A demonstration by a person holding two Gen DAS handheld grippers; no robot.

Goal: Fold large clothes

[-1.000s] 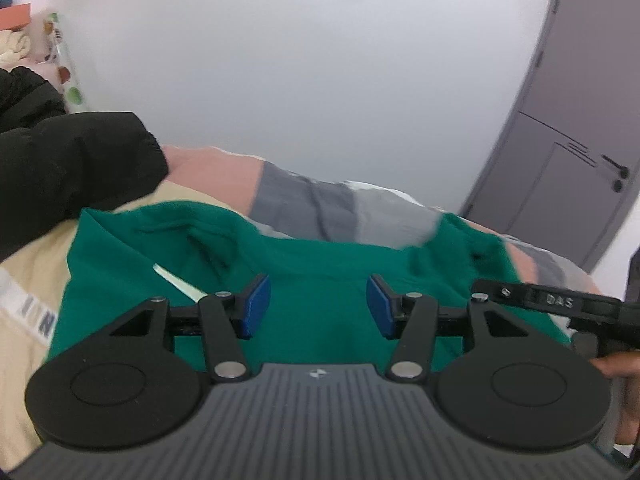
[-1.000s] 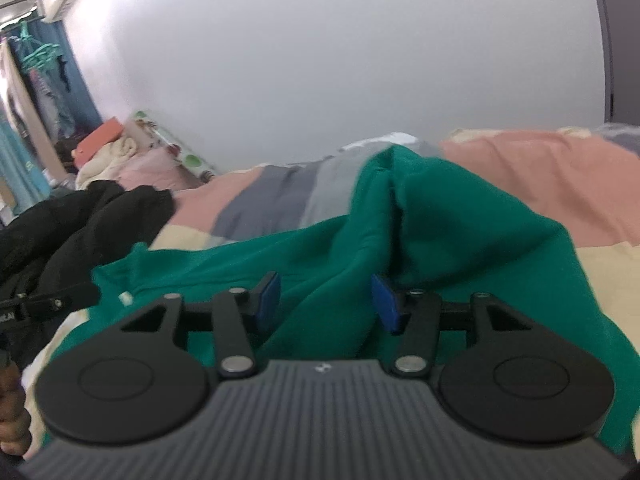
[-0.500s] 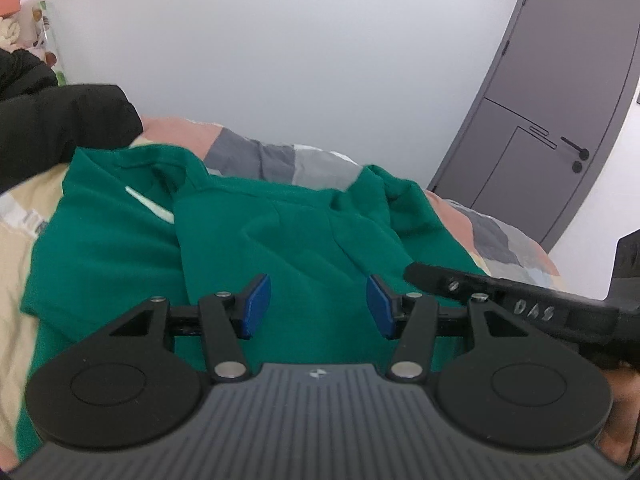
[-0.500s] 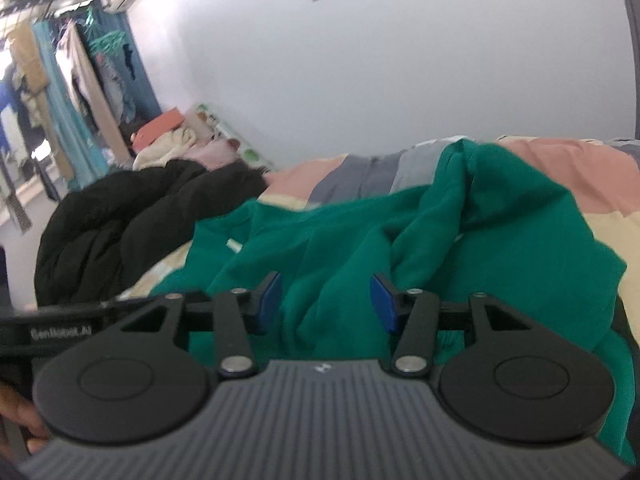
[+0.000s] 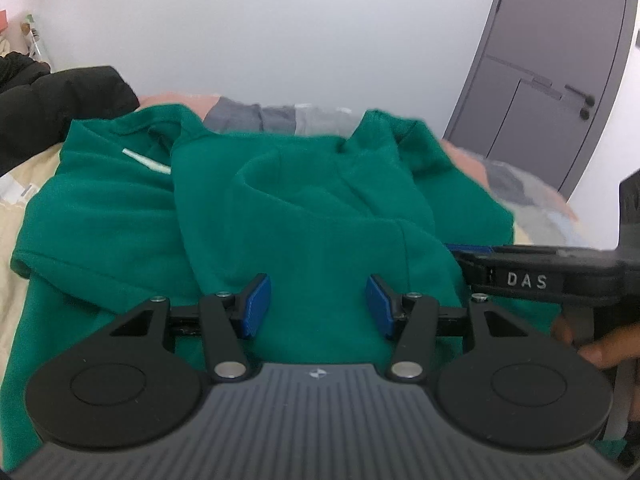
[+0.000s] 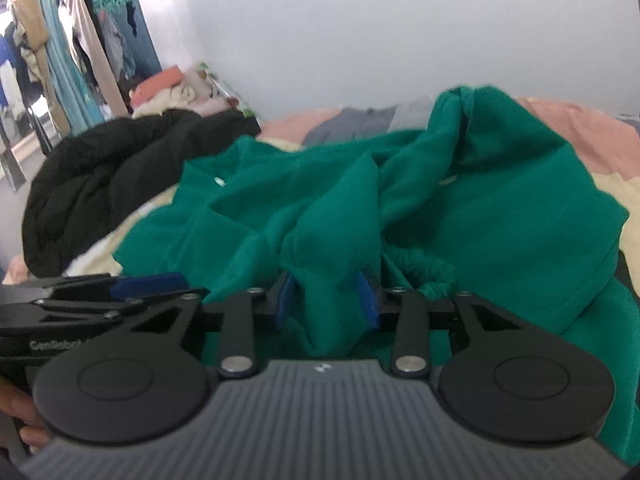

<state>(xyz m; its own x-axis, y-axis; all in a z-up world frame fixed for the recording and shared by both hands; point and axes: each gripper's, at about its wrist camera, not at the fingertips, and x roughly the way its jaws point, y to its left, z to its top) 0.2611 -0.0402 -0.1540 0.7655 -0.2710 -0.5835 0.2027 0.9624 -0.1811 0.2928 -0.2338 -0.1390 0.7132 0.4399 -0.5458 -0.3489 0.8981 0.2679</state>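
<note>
A large green sweatshirt (image 5: pixel 300 208) lies crumpled on the bed, its collar with a white label (image 5: pixel 146 164) at the left. My left gripper (image 5: pixel 318 306) hovers open just above the cloth, with nothing pinched between its blue pads. In the right wrist view the sweatshirt (image 6: pixel 500 200) bulges up in folds. My right gripper (image 6: pixel 328 294) is closing, and a bunched fold of the green cloth fills the gap and touches both pads. The right gripper (image 5: pixel 472 248) reaches in from the right in the left wrist view. The left gripper (image 6: pixel 148 282) shows at the left of the right wrist view.
A black padded jacket (image 6: pixel 100 184) is heaped on the bed left of the sweatshirt. The bedspread (image 6: pixel 580 128) has pink, grey and cream patches. A grey door (image 5: pixel 560 80) stands at the right, hanging clothes (image 6: pixel 80 40) at the far left. A hand (image 5: pixel 612 344) holds the right gripper.
Both grippers have slid across and come lower over the sweatshirt. The right gripper's pads have narrowed and now hold a fold of green cloth between them. The left gripper's opening is unchanged.
</note>
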